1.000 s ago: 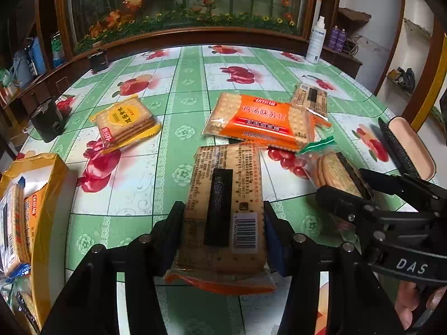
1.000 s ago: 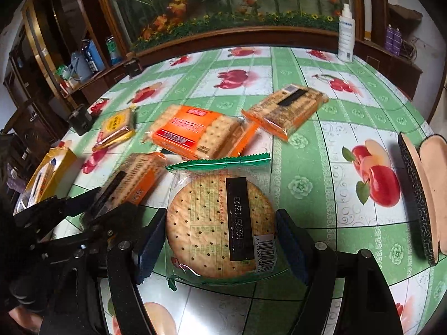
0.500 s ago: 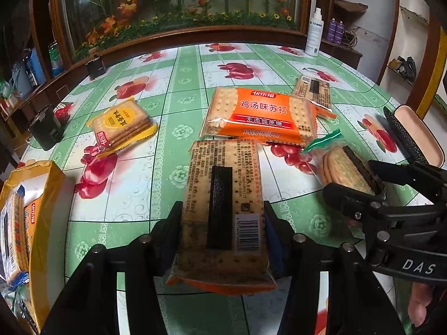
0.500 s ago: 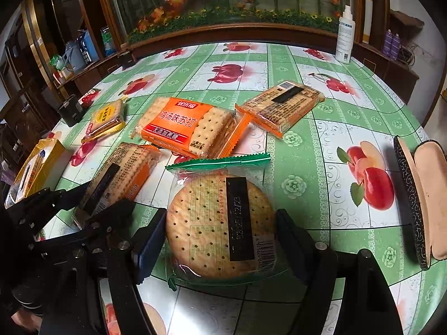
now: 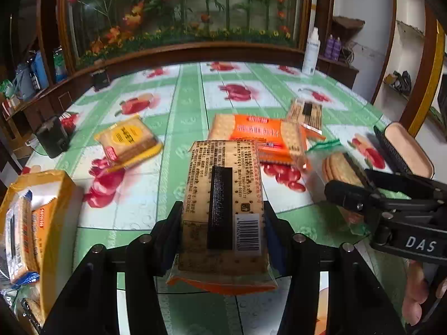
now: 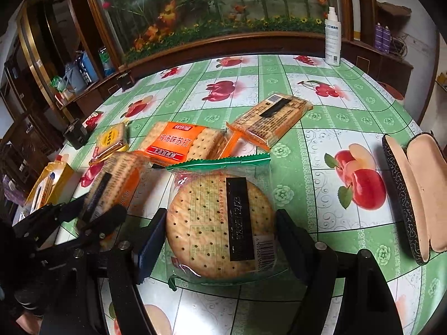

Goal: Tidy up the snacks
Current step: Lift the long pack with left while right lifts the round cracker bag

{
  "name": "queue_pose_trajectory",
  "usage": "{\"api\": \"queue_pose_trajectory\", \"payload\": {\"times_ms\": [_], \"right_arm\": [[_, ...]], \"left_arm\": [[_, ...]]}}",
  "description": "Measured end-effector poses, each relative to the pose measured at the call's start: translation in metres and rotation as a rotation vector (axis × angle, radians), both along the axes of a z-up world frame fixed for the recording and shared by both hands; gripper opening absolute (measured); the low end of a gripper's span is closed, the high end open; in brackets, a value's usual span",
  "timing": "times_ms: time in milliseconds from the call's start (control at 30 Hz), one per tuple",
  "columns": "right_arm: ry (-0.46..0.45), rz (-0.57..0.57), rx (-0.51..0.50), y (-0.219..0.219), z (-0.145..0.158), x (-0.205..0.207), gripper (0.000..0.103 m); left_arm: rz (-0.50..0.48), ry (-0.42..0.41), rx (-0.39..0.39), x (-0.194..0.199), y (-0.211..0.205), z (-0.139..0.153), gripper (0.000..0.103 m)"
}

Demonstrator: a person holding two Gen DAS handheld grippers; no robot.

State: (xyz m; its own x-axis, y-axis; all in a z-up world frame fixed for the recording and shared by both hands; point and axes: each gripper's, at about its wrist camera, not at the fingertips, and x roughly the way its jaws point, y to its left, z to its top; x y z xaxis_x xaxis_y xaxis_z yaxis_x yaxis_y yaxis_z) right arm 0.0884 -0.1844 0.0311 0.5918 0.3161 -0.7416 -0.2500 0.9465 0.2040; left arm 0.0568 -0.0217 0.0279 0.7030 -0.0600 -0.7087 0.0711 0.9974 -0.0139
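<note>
Fingers (image 5: 170,231) grip a barcoded cracker pack (image 5: 222,206) — "DAS" marks the right gripper (image 5: 371,192).

A rectangular cracker pack (image 5: 222,206), barcode side up, is held off the table at near centre. Right of it a round biscuit pack (image 6: 220,226) with a green seal. Farther back lie an orange soda-cracker pack (image 6: 185,143), a yellow-labelled pack (image 5: 128,139) at left and another rectangular pack (image 6: 275,115)
</note>
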Motion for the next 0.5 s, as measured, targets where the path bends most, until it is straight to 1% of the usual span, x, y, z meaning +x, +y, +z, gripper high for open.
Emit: {"api": "queue_pose_trajectory", "payload": {"times_ms": [100, 200, 500], "right_arm": [[-0.003, -0.002, 0.005, -0.0008, 0.0011, -0.0002, 0.08], [-0.002, -0.004, 0.007, -0.0014, 0.0008, 0.0006, 0.08], [-0.003, 0.005, 0.009, 0.0001, 0.0013, -0.0024, 0.08]], "left_arm": [[0.009, -0.04, 0.013, -0.0042, -0.0009, 0.0059, 0.053], [0.018, -0.075, 0.047, -0.0077, -0.0037, 0.0095, 0.053], [0.022, -0.091, 0.08, -0.0079, -0.0072, 0.0119, 0.053]]}}
